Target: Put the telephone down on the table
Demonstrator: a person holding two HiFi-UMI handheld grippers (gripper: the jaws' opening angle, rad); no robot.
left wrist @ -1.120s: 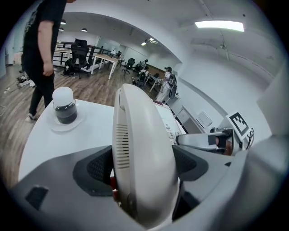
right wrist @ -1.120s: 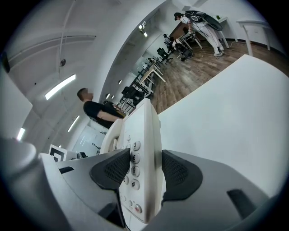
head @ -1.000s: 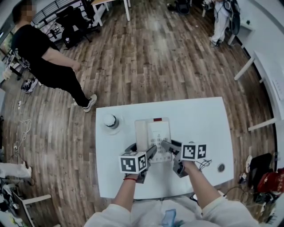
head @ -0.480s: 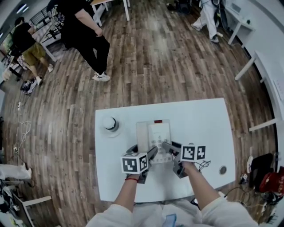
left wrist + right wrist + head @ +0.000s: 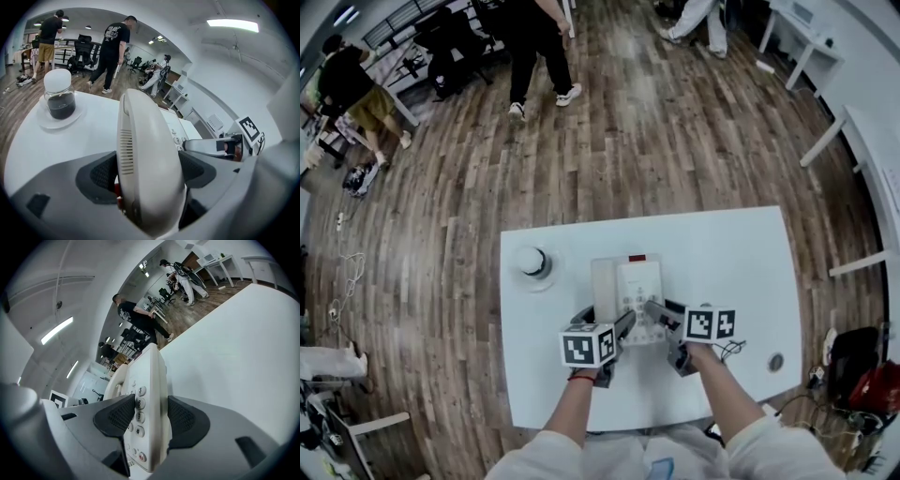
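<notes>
The telephone [image 5: 628,292] has edged a little nearer the person since a second ago, and the walker in black [image 5: 536,37] has crossed from the left of the floor to the far side, beyond the telephone. The telephone sits over the middle of the white table [image 5: 731,253], caught between both tools; whether its underside touches the tabletop cannot be made out.

The left gripper [image 5: 602,319] comes in at the telephone's near left corner, its jaws closed narrow on the handset [image 5: 145,159], dark pads pressed to either flank. The right gripper [image 5: 662,317] takes the telephone's near right edge, one jaw on the keypad [image 5: 138,417] and the other against the underside, clamped tight on the body.

A jar [image 5: 532,261] with a white lid and dark contents stands on a saucer [image 5: 44,123] left of the telephone, well apart from it. Another person [image 5: 347,80] stands far beyond it, at the floor's left.
</notes>
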